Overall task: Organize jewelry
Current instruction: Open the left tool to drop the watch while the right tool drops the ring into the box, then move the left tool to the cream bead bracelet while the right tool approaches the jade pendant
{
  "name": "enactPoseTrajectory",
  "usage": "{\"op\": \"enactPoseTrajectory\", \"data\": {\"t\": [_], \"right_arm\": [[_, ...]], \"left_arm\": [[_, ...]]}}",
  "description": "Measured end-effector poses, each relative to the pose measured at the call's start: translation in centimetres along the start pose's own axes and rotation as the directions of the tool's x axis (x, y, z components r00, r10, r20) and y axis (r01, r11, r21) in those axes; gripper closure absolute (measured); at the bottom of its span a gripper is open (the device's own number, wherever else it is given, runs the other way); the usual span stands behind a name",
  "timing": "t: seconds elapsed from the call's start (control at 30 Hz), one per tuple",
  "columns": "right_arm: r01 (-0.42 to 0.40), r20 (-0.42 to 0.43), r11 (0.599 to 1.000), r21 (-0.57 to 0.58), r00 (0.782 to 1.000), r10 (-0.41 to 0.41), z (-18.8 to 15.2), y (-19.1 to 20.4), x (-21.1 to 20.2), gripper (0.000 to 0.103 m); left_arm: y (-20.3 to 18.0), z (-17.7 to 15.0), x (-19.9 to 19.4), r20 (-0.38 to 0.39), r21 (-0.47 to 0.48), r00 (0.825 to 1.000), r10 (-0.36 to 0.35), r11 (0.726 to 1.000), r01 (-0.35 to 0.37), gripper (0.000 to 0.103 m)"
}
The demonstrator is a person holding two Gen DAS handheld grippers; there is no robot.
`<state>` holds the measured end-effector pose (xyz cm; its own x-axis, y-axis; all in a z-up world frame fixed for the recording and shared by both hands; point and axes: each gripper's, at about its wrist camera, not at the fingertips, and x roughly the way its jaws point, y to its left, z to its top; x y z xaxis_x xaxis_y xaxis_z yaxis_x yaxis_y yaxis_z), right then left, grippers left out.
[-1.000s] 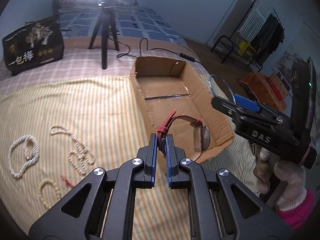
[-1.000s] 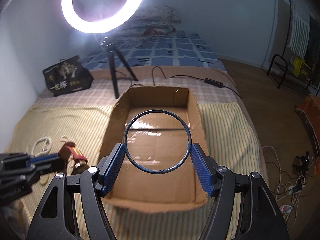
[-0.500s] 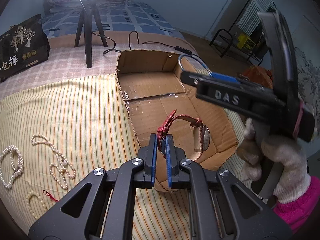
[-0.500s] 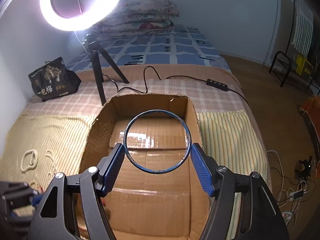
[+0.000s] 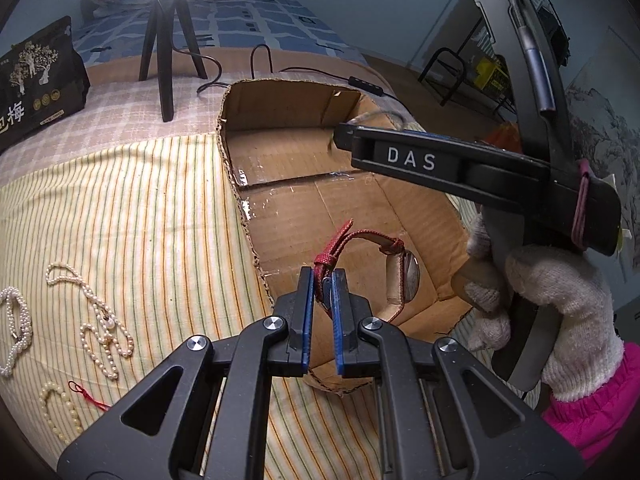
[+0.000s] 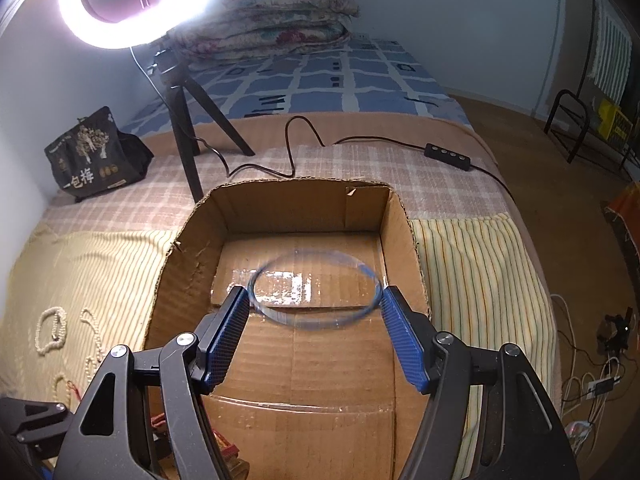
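The right gripper (image 6: 314, 300) now has its fingers spread wider than a second ago, and the blue bangle (image 6: 316, 290), earlier upright and clamped between them, tips flat and blurred just ahead of the tips. The cardboard box (image 6: 404, 236) sits closer beneath both grippers. The left gripper (image 5: 322, 280) now hangs over the box's near corner.

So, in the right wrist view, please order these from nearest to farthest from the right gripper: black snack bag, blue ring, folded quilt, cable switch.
1. blue ring, between the right gripper fingers
2. cable switch, ahead right
3. black snack bag, far left
4. folded quilt, bed's far end
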<state>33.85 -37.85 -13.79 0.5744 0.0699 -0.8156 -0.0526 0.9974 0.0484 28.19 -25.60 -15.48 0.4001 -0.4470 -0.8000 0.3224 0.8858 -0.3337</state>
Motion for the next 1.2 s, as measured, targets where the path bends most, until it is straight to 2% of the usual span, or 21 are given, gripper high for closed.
{"op": "enactPoseTrajectory", "data": {"t": [0.2,0.27,0.3,0.57,0.83,1.2], "right_arm": [[0.019,0.007,1.000,0.006,1.000,-0.019,0.3,0.0,-0.3,0.035],[0.027,0.006,1.000,0.009,1.000,-0.027,0.3,0.0,-0.4,0.029],[0.029,0.006,1.000,0.010,1.000,-0.029,0.4,0.0,-0.4,0.026],[0.031,0.015,0.999,0.012,0.999,-0.031,0.4,0.5,-1.6,0.025],[0.042,0.047,0.999,-0.002,0.998,-0.042,0.5,1.7,-4.2,0.025],[0.067,0.100,0.998,-0.010,0.993,-0.065,-0.4,3.5,-8.3,0.025]], "left_arm": [[0.0,0.2,-0.4,0.018,0.007,1.000,-0.012,1.000,0.012,0.091],[0.0,0.0,-0.5,0.018,0.010,1.000,-0.017,1.000,0.017,0.074],[0.0,-0.2,-0.8,0.024,0.013,1.000,-0.011,1.000,0.011,0.070],[-0.1,-0.6,-2.3,0.044,0.021,0.999,-0.005,1.000,0.004,0.070],[0.2,-1.1,-5.5,0.092,0.039,0.996,0.017,0.999,-0.020,0.070],[3.6,-2.2,-11.1,0.156,0.013,0.986,0.067,0.998,-0.069,0.070]]}}
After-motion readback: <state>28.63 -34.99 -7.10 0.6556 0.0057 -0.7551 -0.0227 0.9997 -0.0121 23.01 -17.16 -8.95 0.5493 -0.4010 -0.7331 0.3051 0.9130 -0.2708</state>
